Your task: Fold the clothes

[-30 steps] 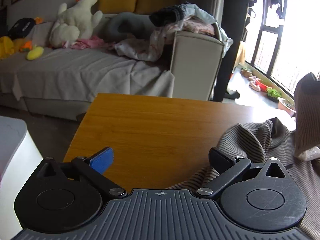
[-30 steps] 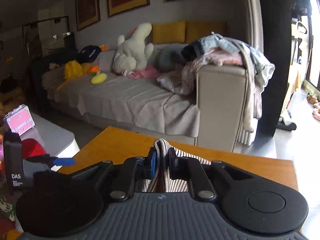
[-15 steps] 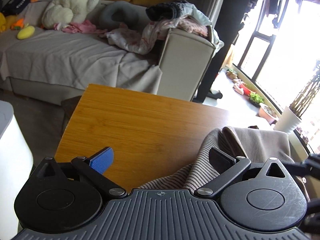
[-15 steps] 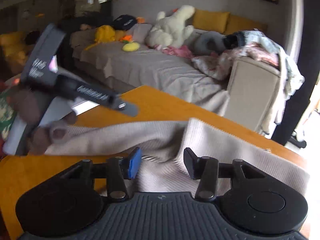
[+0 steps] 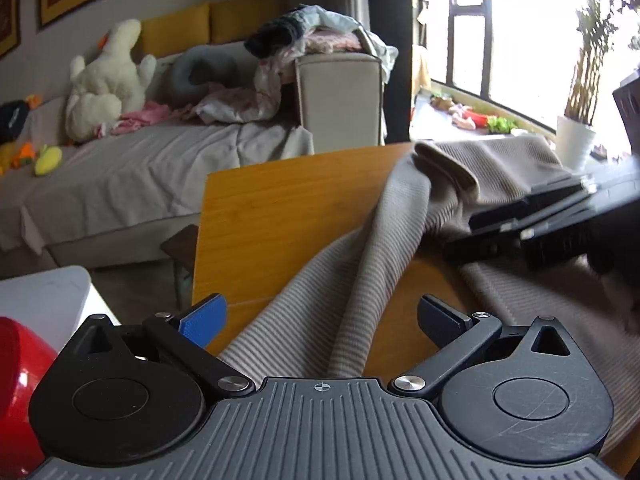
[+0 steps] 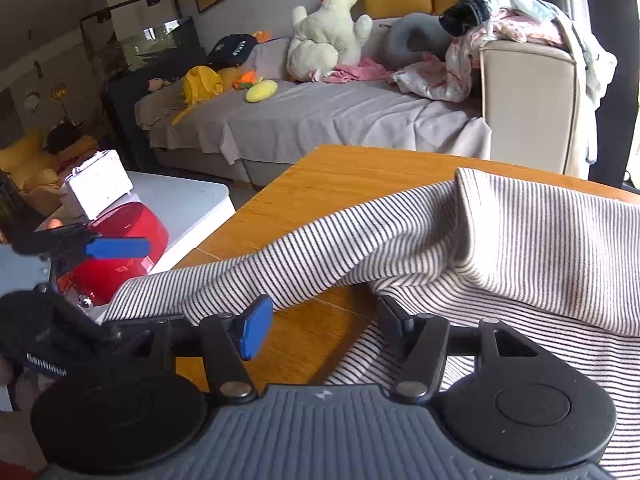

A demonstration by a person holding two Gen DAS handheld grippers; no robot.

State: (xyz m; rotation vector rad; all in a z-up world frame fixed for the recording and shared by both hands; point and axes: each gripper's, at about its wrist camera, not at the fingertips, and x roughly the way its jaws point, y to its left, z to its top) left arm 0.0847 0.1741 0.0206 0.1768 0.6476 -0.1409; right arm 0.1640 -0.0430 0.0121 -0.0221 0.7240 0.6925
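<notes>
My left gripper (image 5: 320, 320) has its tongs spread wide, and a long fold of the striped sweater (image 5: 352, 280) runs up between them from 6 o'clock toward 1 o'clock; neither pad presses the cloth. The sweater lies on the wooden table (image 5: 272, 208), bunched into a raised ridge at about 1 o'clock. At 3 o'clock in this view I see my right gripper (image 5: 560, 224), dark and blurred, low over the sweater.

From the right wrist, the right gripper (image 6: 320, 320) has just been opening, and its tongs now stand apart with bare table (image 6: 340, 176) between them. The sweater (image 6: 520, 248) drapes across from 9 o'clock to 3 o'clock just beyond the fingertips, its near edge beside the right-hand finger; I cannot tell whether they touch. My left gripper (image 6: 100, 248) shows at 9 o'clock, in front of a red bowl (image 6: 120, 256) on a white side table (image 6: 188, 200). Beyond the table, at 12 o'clock, a sofa (image 6: 320, 120) carries a white plush duck (image 6: 328, 32) and heaped clothes (image 6: 512, 20) on its armrest.
</notes>
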